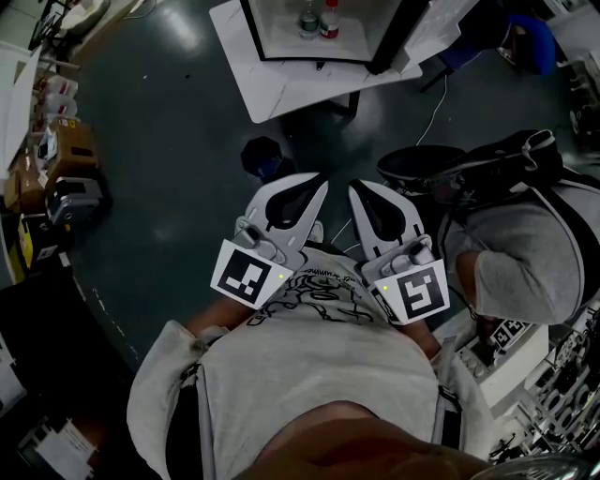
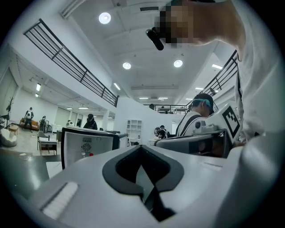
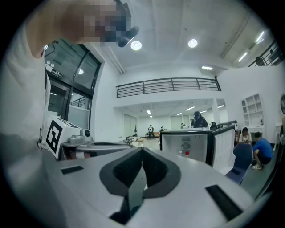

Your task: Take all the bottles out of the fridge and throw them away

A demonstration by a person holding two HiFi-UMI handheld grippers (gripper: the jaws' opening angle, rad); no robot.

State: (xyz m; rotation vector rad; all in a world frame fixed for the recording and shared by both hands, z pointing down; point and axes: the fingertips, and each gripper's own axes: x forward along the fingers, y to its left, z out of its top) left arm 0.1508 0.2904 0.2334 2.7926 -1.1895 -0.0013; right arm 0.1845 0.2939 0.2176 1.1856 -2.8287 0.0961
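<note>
A small fridge (image 1: pixel 314 33) stands open on a white table (image 1: pixel 272 84) ahead of me. Inside it are two bottles: a clear one (image 1: pixel 307 19) and a red-capped one (image 1: pixel 330 19). My left gripper (image 1: pixel 319 183) and right gripper (image 1: pixel 358 187) are held side by side at chest height, well short of the fridge, both shut and empty. In the left gripper view the jaws (image 2: pixel 141 148) meet with nothing between them, and the fridge (image 2: pixel 87 147) is far off. The right gripper (image 3: pixel 142 150) is likewise shut, with the fridge (image 3: pixel 187 144) and a red cap (image 3: pixel 186 153) beyond.
A round black bin (image 1: pixel 422 167) sits on the dark floor to the right, below the table. A person in a grey top (image 1: pixel 511 253) bends over beside it. The fridge door (image 1: pixel 394 37) hangs open to the right. Boxes and gear (image 1: pixel 56 178) line the left.
</note>
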